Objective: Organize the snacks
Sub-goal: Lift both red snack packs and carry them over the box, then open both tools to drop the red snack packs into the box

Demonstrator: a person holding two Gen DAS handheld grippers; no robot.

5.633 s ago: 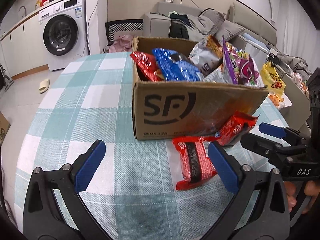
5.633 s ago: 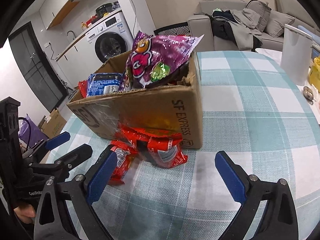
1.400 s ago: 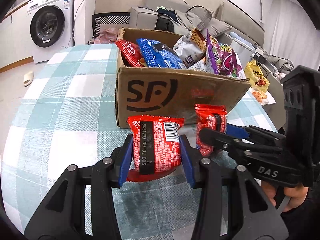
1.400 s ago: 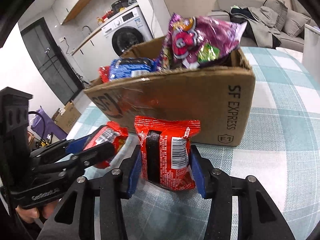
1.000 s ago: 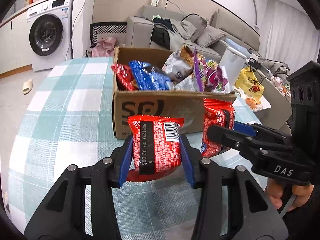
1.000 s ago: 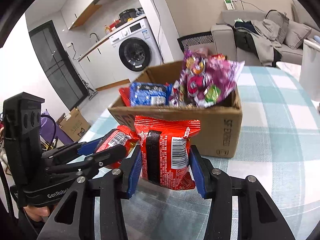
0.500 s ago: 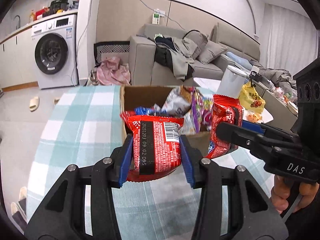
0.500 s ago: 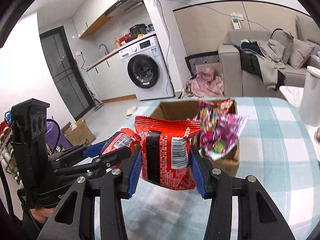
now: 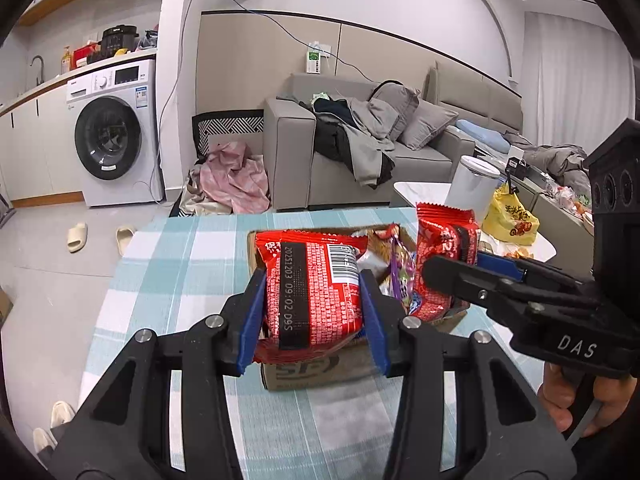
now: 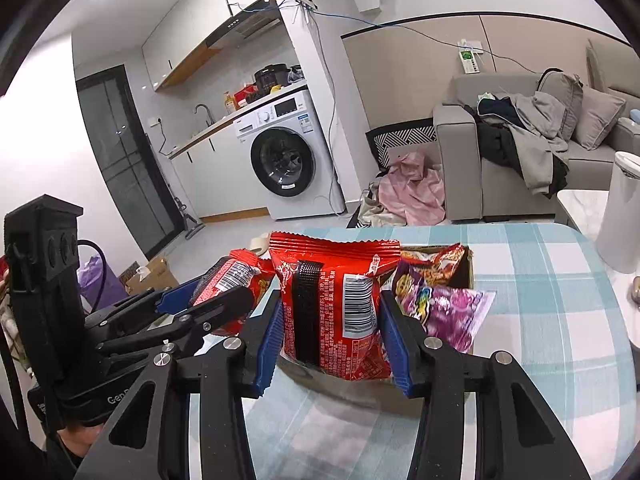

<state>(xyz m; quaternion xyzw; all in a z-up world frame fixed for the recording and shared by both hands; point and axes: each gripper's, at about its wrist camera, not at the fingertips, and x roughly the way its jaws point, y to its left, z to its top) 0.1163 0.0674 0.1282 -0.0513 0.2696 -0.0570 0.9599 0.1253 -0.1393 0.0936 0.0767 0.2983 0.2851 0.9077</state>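
A living room joined to a kitchen corner is seen behind a tabletop [image 9: 172,264] covered in a teal-and-white checked cloth. At the far left of the left wrist view, slippers [image 9: 77,237] are seen on the floor; the washing machine [image 9: 114,148] is shown under a counter, then a pink heap of cloth [image 9: 236,178], then a grey sofa [image 9: 360,136] strewn with clothes. A yellow bag [image 9: 510,222] is shown only in this view, at the right beyond the tabletop.

In the middle, the left tongs [image 9: 314,308] are closed narrowly on a red snack packet [image 9: 314,288], held upright above the SF cardboard box [image 9: 312,370] filled with snacks. To the right, the right tongs [image 9: 460,268] are seen gripping a second red snack packet [image 9: 444,264], also above the box, with a hand [image 9: 580,396] beneath.

In the right wrist view, a dark door [image 10: 116,152] and a small carton [image 10: 152,274] on the floor are shown at the left, unseen by the other camera. A purple snack bag [image 10: 444,312] is seen hanging over the box's rim, and a white bin [image 10: 622,216] at the far right.
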